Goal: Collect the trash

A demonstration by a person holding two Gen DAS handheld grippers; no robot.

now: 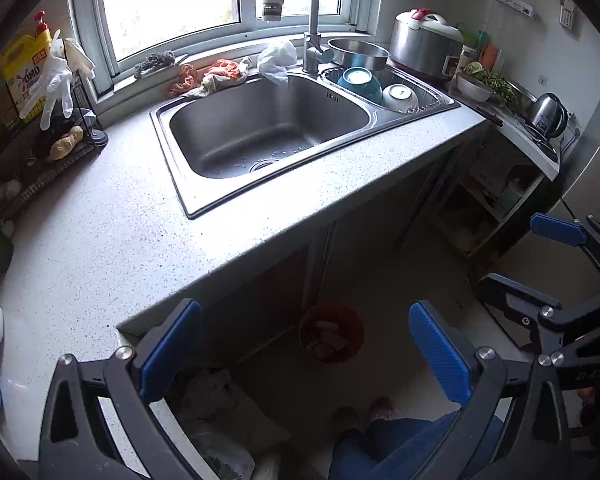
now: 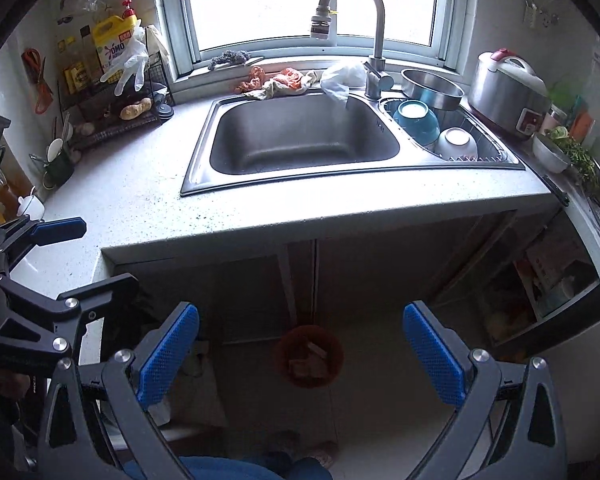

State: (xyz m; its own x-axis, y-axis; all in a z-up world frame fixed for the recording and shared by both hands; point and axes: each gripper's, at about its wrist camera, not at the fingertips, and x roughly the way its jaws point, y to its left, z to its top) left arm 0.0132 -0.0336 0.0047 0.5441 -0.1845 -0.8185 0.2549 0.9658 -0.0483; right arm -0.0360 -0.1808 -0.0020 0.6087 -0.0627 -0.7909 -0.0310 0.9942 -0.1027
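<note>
A red trash bin (image 1: 352,322) (image 2: 286,340) stands on the floor under the counter, with a few pale scraps inside. A crumpled white plastic bag (image 1: 277,60) (image 2: 342,78) lies beside the faucet at the sink's back rim. Orange and cream rags or scraps (image 1: 224,71) (image 2: 286,80) lie to its left. My left gripper (image 1: 306,350) (image 2: 80,256) is open and empty, hovering above the floor at the counter's front edge. My right gripper (image 2: 300,354) (image 1: 538,260) is also open and empty, just right of the left one. Both are far from the sink.
Steel sink (image 1: 188,200) with a tall faucet (image 1: 314,20). Upturned bowls (image 1: 360,82) fill the drain basket, a rice cooker (image 1: 424,46) and kettle (image 1: 548,110) sit right. A wire rack (image 1: 66,148) with detergent and a glove stands left. A person's blue trouser leg (image 1: 400,448) is below.
</note>
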